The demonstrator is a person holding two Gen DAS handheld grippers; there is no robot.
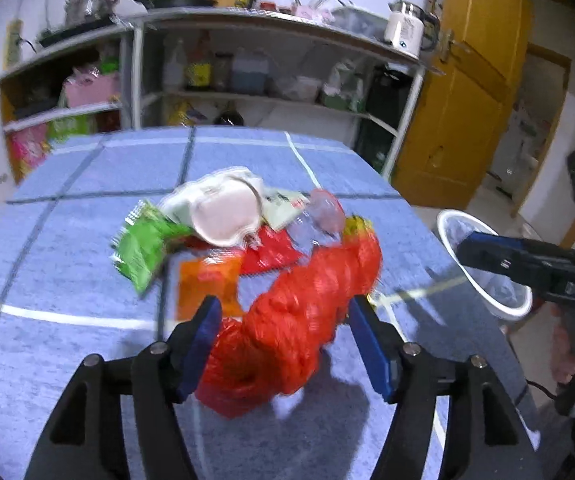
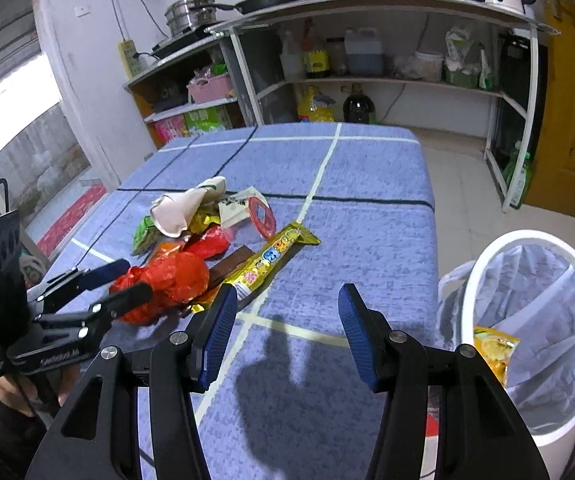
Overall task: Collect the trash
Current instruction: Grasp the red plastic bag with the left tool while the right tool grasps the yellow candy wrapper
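On the tabletop point(image 2: 367, 184), covered by a blue cloth with a line grid, a heap of trash lies toward the left edge. At the heap's left end a green snack wrapper point(image 1: 143, 246) sits beside an orange sachet point(image 1: 207, 282), and a crushed white paper cup point(image 1: 223, 212) lies on top of the pile, mouth toward the left wrist camera. Next come a red wrapper point(image 1: 269, 254) and a clear plastic piece point(image 1: 323, 214). The left gripper point(image 1: 283, 316) has its fingers wide apart on either side of a crumpled red mesh bag point(image 1: 307, 308) that rests on the cloth at the near end of the heap; the blue pads do not press on it. From the right wrist view, a long yellow snack wrapper point(image 2: 275, 258) lies aslant just right of the heap, beside a brown bar wrapper point(image 2: 231, 264). The right gripper point(image 2: 287, 312) hangs over bare cloth nearer the right edge, its fingers spread with nothing between them. Off the tabletop's right edge stands a white trash bin point(image 2: 535, 436) lined with a clear bag, a yellow packet point(image 2: 495, 350) lying inside it.
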